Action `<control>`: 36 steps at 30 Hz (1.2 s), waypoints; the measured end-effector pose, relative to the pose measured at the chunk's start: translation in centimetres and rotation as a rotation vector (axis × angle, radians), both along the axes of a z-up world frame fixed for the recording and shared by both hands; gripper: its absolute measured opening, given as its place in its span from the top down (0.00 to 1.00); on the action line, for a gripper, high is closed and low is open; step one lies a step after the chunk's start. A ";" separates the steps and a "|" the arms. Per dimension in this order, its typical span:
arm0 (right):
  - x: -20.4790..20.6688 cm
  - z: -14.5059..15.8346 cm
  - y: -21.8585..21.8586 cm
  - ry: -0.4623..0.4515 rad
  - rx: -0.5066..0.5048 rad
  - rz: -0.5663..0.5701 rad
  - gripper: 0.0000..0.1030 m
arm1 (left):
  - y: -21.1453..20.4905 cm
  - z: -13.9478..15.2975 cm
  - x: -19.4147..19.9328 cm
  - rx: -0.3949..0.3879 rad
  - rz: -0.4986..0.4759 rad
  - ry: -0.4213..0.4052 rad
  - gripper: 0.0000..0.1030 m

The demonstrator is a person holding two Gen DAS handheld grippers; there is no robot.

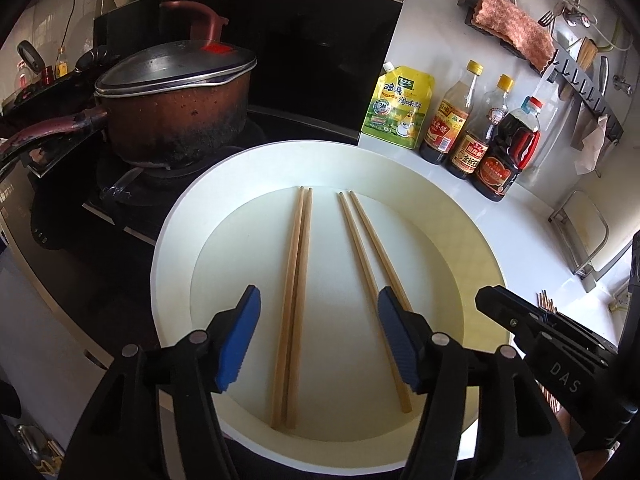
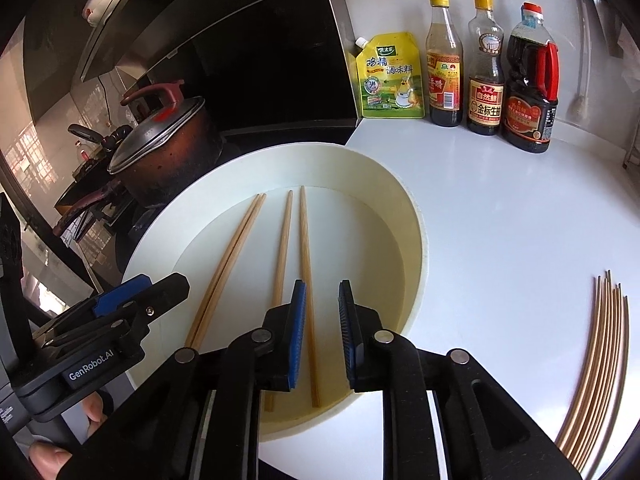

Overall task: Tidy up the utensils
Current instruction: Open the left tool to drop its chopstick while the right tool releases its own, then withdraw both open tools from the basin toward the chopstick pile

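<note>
Tray: round white smooth plastic tray (image 1: 404, 160).
Chopsticks: four slim tan wooden chopsticks (image 1: 294, 304), two pairs inside.
Left gripper (image 1: 318, 334): ribbed blue pads spread, empty.
Right gripper (image 2: 322, 330): slightly parted, gripping nothing.

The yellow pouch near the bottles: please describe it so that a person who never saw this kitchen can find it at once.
Find the white counter right of the black stove area, then the row of seasonings along its back wall. The yellow pouch is the leftmost item there, beside three bottles. It alone is a soft yellow-green bag with a white corner spout; its neighbours are dark-filled bottles.
</note>
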State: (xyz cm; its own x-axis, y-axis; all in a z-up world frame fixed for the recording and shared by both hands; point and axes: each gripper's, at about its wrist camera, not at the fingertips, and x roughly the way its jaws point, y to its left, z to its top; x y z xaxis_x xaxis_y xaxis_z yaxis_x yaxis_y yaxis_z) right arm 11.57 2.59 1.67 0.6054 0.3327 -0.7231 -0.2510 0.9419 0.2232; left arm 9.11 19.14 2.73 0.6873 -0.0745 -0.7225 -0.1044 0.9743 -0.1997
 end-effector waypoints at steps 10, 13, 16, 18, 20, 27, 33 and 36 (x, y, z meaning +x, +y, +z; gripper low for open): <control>-1.9 0.5 -2.5 -0.033 -0.009 -0.040 0.75 | -1.0 0.9 -1.2 0.022 -0.004 -0.032 0.18; -2.3 0.5 -3.4 -0.039 -0.012 -0.056 0.74 | -1.4 1.2 -1.4 0.025 -0.007 -0.043 0.12; -2.8 0.4 -4.2 -0.047 -0.024 -0.072 0.72 | -1.9 1.6 -1.7 0.034 -0.014 -0.058 0.10; -3.0 0.3 -4.8 -0.048 -0.028 -0.083 0.71 | -2.2 1.9 -1.8 0.037 -0.023 -0.067 0.08; -3.3 0.2 -5.5 -0.046 -0.025 -0.095 0.71 | -2.6 2.1 -1.9 0.037 -0.033 -0.073 0.07; -4.3 0.0 -8.0 -0.043 -0.018 -0.134 0.71 | -4.3 2.6 -2.3 0.054 -0.056 -0.093 0.06; -5.5 0.1 -10.9 -0.047 -0.022 -0.177 0.70 | -6.4 2.8 -2.4 0.071 -0.090 -0.099 0.06; -6.2 0.1 -12.6 -0.047 -0.025 -0.207 0.70 | -7.9 2.8 -2.6 0.063 -0.123 -0.100 0.06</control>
State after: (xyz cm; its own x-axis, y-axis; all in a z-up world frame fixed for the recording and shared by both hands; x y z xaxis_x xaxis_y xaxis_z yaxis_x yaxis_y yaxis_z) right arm 5.42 -10.05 1.73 0.6925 0.1799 -0.6986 -0.0609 0.9795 0.1919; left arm 6.51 11.19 5.56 0.7446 -0.1197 -0.6567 0.0343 0.9894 -0.1414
